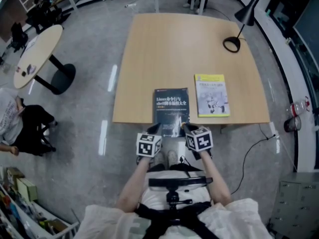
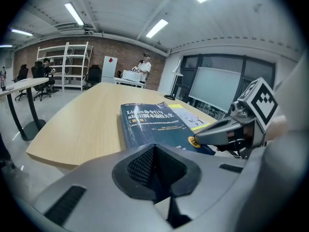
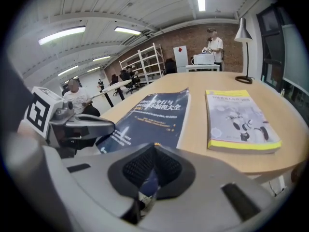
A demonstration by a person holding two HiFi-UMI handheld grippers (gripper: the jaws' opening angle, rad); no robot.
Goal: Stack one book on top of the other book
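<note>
In the head view, a pale wooden bench (image 1: 169, 49) carries two books. The blue book (image 1: 171, 106) lies at the near edge, with its near end sticking out past the edge towards the person. The yellow book (image 1: 212, 94) lies flat just to its right, with a strip of bare wood between them. The left gripper (image 1: 155, 129) meets the blue book at its near left corner and the right gripper (image 1: 185, 128) at its near right corner. A black desk lamp (image 1: 241, 24) stands at the far right of the bench, well away from the books. A round table (image 1: 37, 54) stands on the floor to the left.

In the left gripper view, the gripper's jaws are closed on the near edge of the blue book (image 2: 152, 122), whose dark cover runs into the slit between them. The right gripper (image 2: 200, 138) bites the same edge on the right, and the yellow book (image 2: 190, 115) shows beyond it.

In the right gripper view, the jaws are likewise pinched on the blue book (image 3: 154, 112), and a strip of cover shows between them. The yellow book (image 3: 239, 117) rests on the bench to the right, apart from the blue one. The left gripper (image 3: 104, 127) holds the far corner.
</note>
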